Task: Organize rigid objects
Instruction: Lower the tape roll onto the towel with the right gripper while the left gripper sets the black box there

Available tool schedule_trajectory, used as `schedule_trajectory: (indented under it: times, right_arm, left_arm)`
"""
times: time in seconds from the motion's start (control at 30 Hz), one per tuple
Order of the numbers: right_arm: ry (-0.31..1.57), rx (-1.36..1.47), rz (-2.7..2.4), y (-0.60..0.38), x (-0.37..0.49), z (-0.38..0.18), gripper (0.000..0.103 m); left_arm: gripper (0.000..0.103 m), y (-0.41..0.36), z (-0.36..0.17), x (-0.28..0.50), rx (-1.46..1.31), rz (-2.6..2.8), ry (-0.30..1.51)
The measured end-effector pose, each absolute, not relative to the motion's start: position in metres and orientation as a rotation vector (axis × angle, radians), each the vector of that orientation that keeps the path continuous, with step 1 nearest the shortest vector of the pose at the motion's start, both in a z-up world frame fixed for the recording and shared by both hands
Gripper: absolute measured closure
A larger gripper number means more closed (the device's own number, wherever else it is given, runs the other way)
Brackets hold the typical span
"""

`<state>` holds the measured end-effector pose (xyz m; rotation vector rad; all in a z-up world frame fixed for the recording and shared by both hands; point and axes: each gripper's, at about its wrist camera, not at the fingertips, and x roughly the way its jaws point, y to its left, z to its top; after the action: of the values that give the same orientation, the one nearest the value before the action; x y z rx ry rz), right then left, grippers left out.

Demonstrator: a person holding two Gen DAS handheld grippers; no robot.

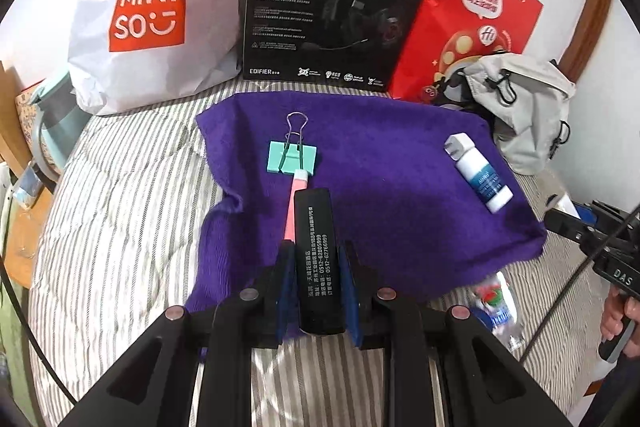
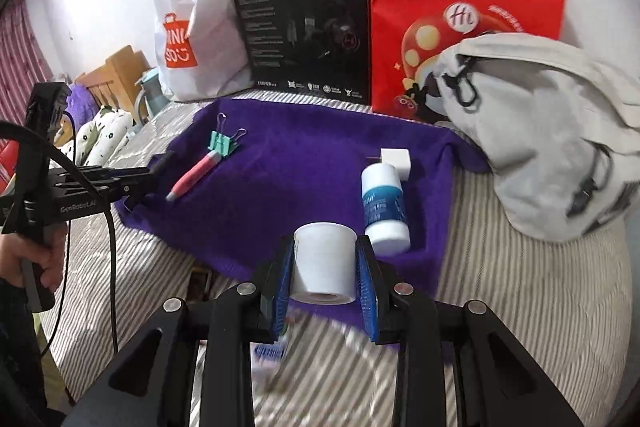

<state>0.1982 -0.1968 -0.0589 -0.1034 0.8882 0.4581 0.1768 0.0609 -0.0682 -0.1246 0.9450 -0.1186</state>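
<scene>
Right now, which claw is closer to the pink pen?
Left. The left claw, holding a black box, sits right over the pink pen. The right claw, holding a white roll, is off at the purple cloth's other end.

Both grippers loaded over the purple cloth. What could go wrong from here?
1. The black box in the left gripper hangs right over the pink pen and green binder clip; lowering it may knock them.
2. The white roll in the right gripper sits close to the white bottle; placing there may roll the bottle.
</scene>
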Motion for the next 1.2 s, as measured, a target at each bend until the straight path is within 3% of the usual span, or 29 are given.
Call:
schedule_trajectory:
  times: [0.4,0.97,1.2]
  right_arm:
    - [0.995,-0.194,0.467,-0.173,0.236,-0.108,0.073]
    - [1.001,-0.239,0.512,-0.176,0.236,-0.121,0.071]
    - [1.063,-0.169,0.492,-0.191,0.232,-0.116,0.063]
  left_arm:
    - [0.082,0.035,-0.097,0.217,-0.072,-0.173,1.017]
    - [0.081,0.024,-0.112,0.223,-0.005,-0.168,1.044]
    - [0.068,0.024,-0.110,0.208,-0.013,-0.169,1.058]
